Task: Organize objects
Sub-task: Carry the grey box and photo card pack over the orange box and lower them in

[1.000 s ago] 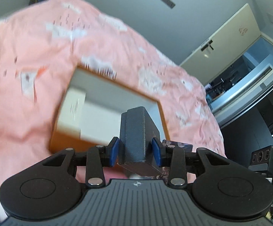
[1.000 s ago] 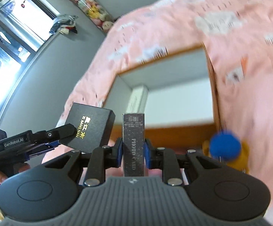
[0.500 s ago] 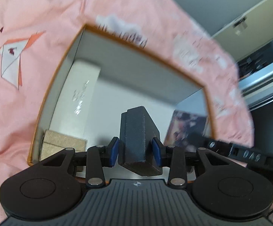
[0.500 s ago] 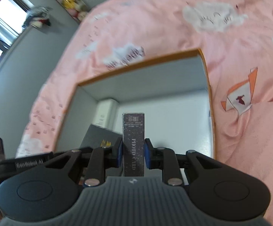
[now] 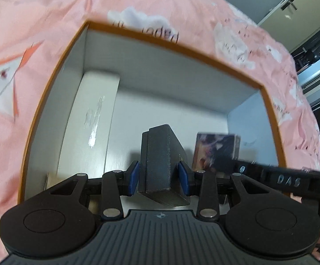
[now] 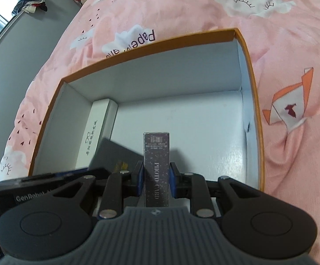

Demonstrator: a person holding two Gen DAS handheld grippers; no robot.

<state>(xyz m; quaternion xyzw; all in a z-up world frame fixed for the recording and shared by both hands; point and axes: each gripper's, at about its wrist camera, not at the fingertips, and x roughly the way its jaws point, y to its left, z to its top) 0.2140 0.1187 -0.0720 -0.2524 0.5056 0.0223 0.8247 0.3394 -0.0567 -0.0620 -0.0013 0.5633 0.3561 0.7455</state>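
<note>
Left wrist view: the left tongs (image 5: 159,177) are clamped on a dark grey box (image 5: 160,161), matte and fine-grained, its long axis running forward between the blue pads (image 5: 133,177) and tipped down into the open storage box (image 5: 56,70). That storage box has an orange rim and smooth white card walls, and it sits on a pink bed cover (image 5: 10,44) printed with clouds and paper cranes. A long white carton (image 5: 89,121) lies along the storage box's left wall; the bare white floor lies ahead of and below both sets of tongs.

In the right wrist view the right tongs (image 6: 156,181) are clamped on a slim dark photo card box (image 6: 156,165), speckled and glossy, standing with its long axis forward along the fingers. Both held boxes hang inside the rim, side by side, the grey 1 nearer the white carton. The coming move probably turns on the free floor between carton and right wall. Blur on the left view leaves it unclear whether the grey box already touches the floor.
</note>
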